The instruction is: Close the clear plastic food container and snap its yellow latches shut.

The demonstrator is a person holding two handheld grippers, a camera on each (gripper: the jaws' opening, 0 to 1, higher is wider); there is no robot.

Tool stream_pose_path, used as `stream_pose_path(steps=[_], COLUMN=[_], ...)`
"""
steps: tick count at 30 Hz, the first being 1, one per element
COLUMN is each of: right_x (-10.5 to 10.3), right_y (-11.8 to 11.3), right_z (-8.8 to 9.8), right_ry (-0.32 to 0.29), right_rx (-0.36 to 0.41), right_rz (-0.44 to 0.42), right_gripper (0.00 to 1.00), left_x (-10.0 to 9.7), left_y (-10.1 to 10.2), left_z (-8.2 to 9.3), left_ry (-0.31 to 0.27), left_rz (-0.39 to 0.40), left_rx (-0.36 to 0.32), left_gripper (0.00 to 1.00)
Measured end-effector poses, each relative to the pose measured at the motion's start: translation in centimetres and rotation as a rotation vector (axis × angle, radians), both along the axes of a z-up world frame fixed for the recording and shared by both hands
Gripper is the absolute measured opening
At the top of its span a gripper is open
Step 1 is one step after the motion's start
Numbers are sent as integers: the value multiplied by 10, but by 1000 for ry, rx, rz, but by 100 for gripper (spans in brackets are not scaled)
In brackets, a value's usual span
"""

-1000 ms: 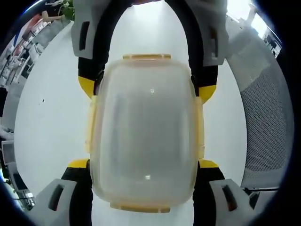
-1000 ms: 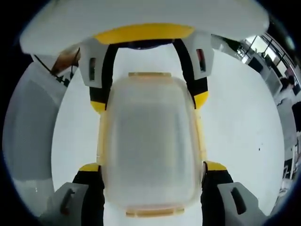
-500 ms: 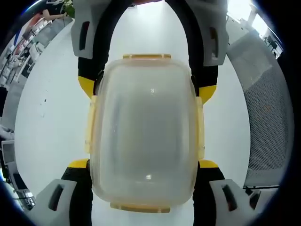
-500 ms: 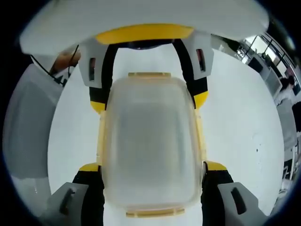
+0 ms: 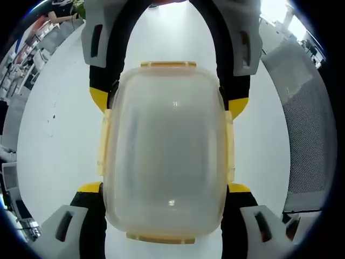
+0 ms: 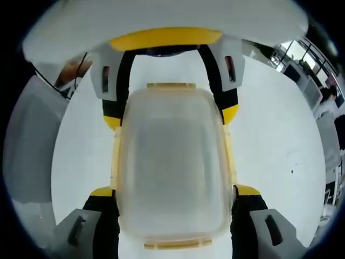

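My left claw (image 5: 164,186) and right claw (image 6: 174,189) both stay squeezed on the box (image 5: 167,151), one from each end, with it resting on the white surface (image 5: 54,140). Nothing has moved in the last second. The lid is on. The yellow latches (image 5: 106,143) look folded down, so I think we're nearly done.

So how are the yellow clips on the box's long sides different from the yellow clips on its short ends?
In the left gripper view, the side latches run along the container's long edges and look long and thin. The end latches sit on the short edges and look shorter and flatter. The left gripper's yellow tips and the right gripper's flank the side latches, while the end latches have nothing by them. All are yellow and lie snug against the box.
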State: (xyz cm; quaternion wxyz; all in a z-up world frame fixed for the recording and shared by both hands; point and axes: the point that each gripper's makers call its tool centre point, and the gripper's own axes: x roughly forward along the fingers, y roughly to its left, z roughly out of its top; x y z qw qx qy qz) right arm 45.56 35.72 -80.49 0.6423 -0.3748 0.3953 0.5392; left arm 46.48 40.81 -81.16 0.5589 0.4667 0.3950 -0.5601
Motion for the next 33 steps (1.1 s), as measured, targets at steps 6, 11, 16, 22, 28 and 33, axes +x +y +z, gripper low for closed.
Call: stream_pose_path(steps=[6,11,16,22,28,33], right_x=[2,2,2,2,2,2], right_y=[-1,-1,-1,-2,-2,4], right_z=[0,0,0,0,0,5], right_ry=[3,4,4,4,4,-32], right_rx=[0,0,0,-3,-12,27], right_rz=[2,1,2,1,13,58], right_gripper=[87,87,87,87,87,89], left_x=[1,1,2,2,3,3], left_y=[-1,-1,-1,-2,-2,-8], left_z=[0,0,0,0,0,4], left_ry=[3,6,5,6,4,8], left_rz=[1,-2,0,-3,-8,8], left_rx=[1,1,1,0,-12,-31], left_gripper=[90,90,90,90,90,94])
